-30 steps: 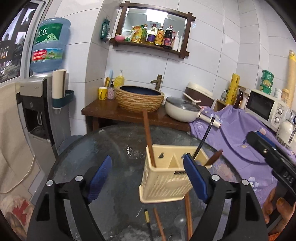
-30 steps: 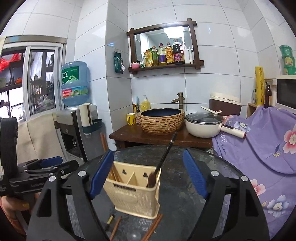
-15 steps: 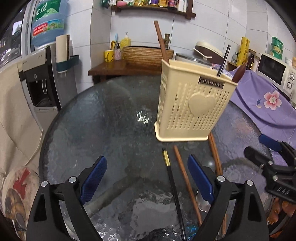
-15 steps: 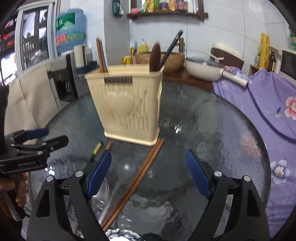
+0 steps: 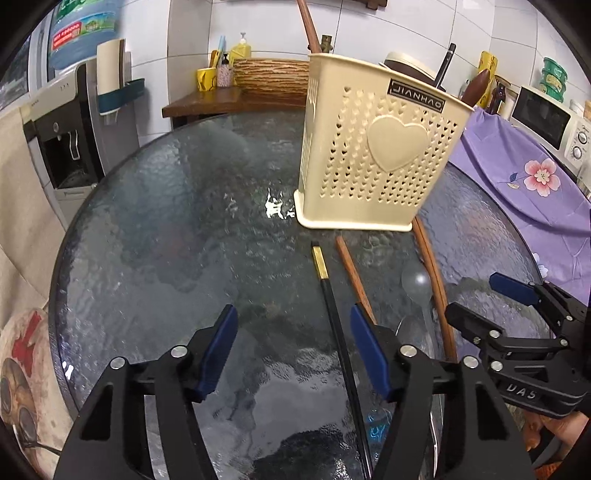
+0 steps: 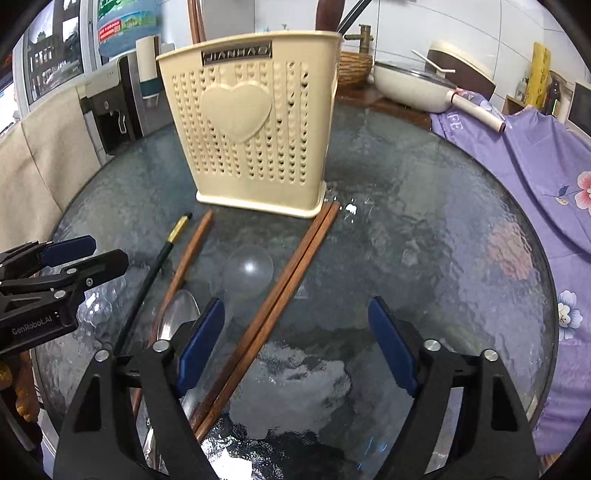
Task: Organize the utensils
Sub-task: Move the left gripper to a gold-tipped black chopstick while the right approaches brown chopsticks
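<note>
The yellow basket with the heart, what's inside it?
Sticking out of the basket: brown chopsticks, a black stick and a dark brown handle. Their lower parts are hidden behind its wall.

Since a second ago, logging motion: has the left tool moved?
Yes. The left tool came down toward the glass table, facing the utensil holder side-on.

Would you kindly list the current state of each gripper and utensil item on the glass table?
left gripper: open, empty, low over the table
right gripper: open, empty
utensil holder: upright, utensils standing inside
black chopstick: flat on the glass
pair of brown chopsticks: flat, side by side
single brown chopstick: flat
clear spoon: flat
metal spoon: flat
</note>
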Motion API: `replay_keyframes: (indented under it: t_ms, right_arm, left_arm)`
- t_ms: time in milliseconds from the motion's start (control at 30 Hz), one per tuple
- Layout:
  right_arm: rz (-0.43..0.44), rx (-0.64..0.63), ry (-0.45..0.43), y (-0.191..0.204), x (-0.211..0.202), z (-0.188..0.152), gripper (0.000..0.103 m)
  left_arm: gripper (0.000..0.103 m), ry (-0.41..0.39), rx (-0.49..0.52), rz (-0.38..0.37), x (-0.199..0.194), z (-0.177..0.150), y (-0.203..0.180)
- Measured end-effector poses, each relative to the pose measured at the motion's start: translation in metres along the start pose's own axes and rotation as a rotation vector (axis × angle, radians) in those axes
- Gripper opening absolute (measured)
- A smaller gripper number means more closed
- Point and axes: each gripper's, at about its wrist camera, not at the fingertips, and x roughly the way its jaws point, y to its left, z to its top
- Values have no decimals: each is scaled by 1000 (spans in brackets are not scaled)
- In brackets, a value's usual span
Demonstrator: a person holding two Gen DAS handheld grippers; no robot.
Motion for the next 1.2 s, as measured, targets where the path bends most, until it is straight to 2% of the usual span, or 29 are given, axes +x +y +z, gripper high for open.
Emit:
replay_keyframes:
  t_ms: [400,600,733,867,1200]
  right_arm:
    - [3,-17,53,0,8,-13,69]
    - [3,-24,53,-2,8,-14,68]
    - [34,29,31,-11,1,-14,67]
    - [22,26,49,-15,3,-14,62]
    - [-14,18,81,-28,2,-13,61]
  left_arm:
    - [51,21,-14,-7,2,-6,0]
    - [47,31,-1,-13,4,-7,-5]
    - [47,34,-3,-15,6,-8,-6]
    - [46,41,2,-19,9,-8,-9]
    - [42,50,33,-27,11,-8,-19]
